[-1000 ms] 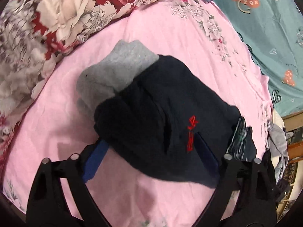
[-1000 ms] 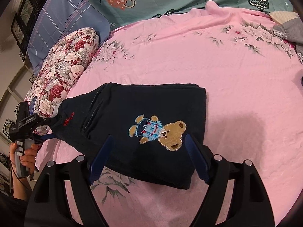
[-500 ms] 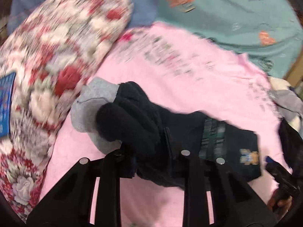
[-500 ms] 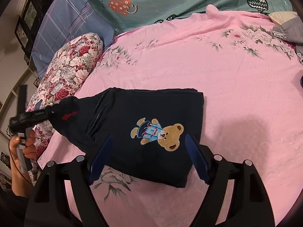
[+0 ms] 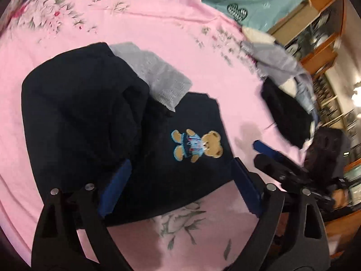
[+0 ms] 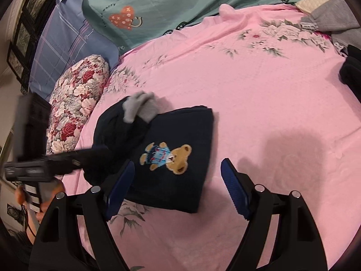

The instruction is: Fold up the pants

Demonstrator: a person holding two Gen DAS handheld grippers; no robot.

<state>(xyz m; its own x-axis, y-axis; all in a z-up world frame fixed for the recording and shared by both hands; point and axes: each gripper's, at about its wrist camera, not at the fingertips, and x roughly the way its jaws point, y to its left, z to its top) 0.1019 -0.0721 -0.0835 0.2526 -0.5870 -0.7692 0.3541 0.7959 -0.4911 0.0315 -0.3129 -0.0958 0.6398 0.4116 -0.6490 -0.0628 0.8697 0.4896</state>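
Dark navy pants (image 5: 158, 153) with a teddy bear patch (image 5: 196, 144) lie folded on the pink bed sheet (image 5: 158, 33). Their leg end with grey cuffs (image 5: 158, 76) is laid back over the folded part. My left gripper (image 5: 180, 187) is open and empty, just above the pants' near edge. In the right wrist view the same pants (image 6: 180, 158) and grey cuffs (image 6: 140, 108) show. My right gripper (image 6: 178, 185) is open and empty over the pants' near right corner. The left gripper (image 6: 56, 164) shows blurred at the left, against the folded-over part.
A floral pillow (image 6: 76, 103) lies left of the pants. Teal and blue-grey bedding (image 6: 158, 6) runs along the far side. A pile of grey and black clothes (image 5: 286, 85) sits at the bed's right edge, beside wooden shelves (image 5: 320, 29).
My left gripper carried the pants' leg end over onto the folded part, let go and opened. The grey cuffs now lie on top. My right gripper stayed open, almost still.
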